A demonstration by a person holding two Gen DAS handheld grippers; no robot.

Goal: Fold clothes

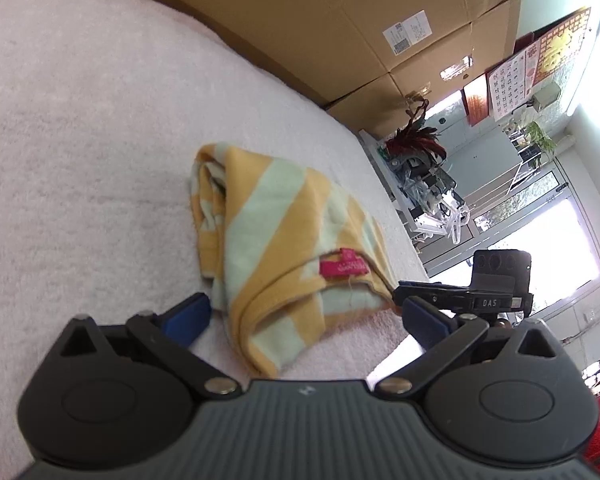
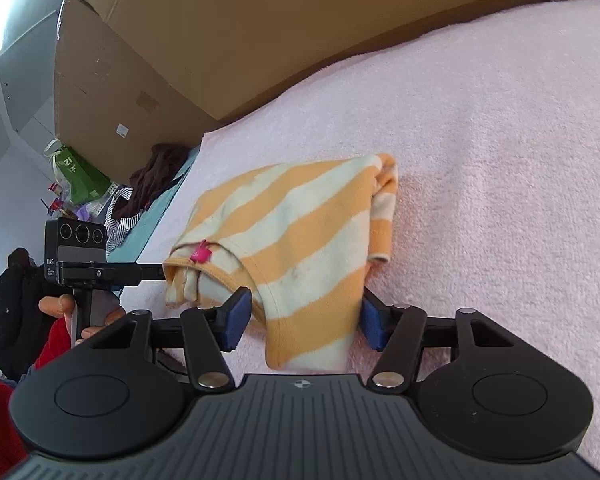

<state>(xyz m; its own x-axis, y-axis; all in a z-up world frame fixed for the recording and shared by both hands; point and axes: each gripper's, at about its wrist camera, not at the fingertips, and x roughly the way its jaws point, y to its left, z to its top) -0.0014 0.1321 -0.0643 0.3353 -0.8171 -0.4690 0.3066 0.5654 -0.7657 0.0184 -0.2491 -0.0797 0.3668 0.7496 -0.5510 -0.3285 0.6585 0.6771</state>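
Observation:
A yellow and pale-green striped garment [image 1: 276, 240] with a pink label [image 1: 342, 267] lies folded into a small bundle on the pink towel-covered surface [image 1: 80, 140]. My left gripper [image 1: 304, 316] is open, its blue pads either side of the bundle's near end. In the right wrist view the same garment [image 2: 296, 236] lies between the blue pads of my right gripper [image 2: 304, 320], which is open around its near end. The left gripper [image 2: 96, 268] shows at the garment's left edge in that view.
Large cardboard boxes [image 1: 340, 32] stand along the far edge of the surface. Dark clothes [image 2: 156, 176] and a green bag [image 2: 80, 176] lie past the left end. A window and cluttered desk [image 1: 432, 184] are at the right.

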